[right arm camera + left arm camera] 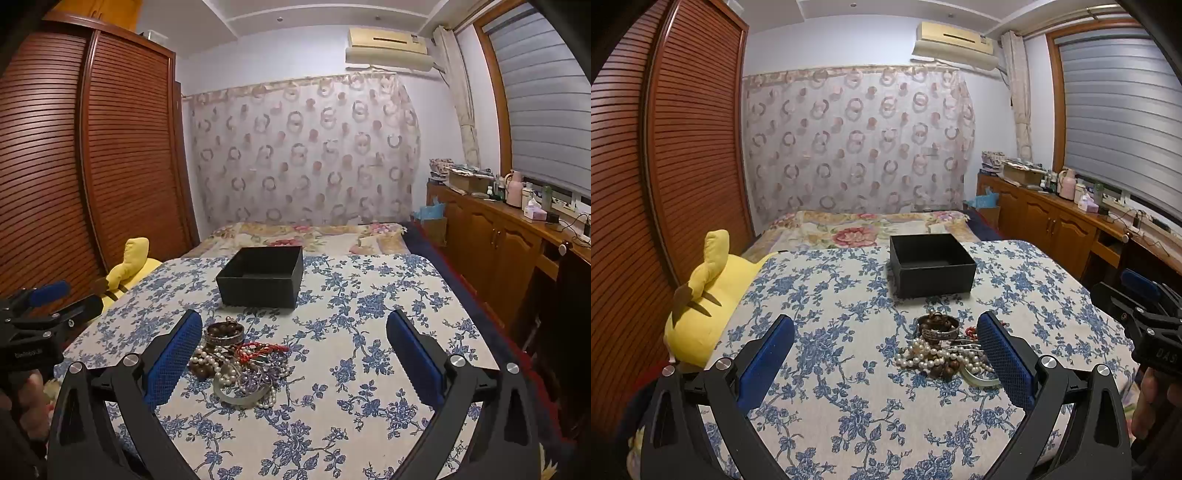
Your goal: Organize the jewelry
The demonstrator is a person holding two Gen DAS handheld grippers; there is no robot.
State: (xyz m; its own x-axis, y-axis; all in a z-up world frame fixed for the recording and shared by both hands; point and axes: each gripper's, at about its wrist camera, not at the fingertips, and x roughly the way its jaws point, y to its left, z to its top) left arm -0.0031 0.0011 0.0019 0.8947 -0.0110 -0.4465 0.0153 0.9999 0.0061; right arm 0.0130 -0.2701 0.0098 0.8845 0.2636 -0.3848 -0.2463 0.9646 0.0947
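Jewelry pile (945, 350) beside left gripper (886, 347) right finger; both fingers wide, empty. Right gripper (295, 347) likewise.

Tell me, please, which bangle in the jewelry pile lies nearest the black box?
The dark brown bangle, at the pile's far edge; the pale green bangle lies on the near side.

cloth (849, 369): woven fabric, matt, blue floral print
box (932, 275): black, matt, looks like card
pearls (923, 356): glossy, smooth beads
wood beads (201, 363): brown, polished
bangle (240, 397): pale, translucent, smooth
cuff (223, 338): metal, embossed, dull shine
pads (1004, 354): blue, dimpled, matt; on black matt plastic arms with shiny metal screws
plush (698, 314): yellow, soft nap
wardrobe (690, 147): slatted wood, satin varnish
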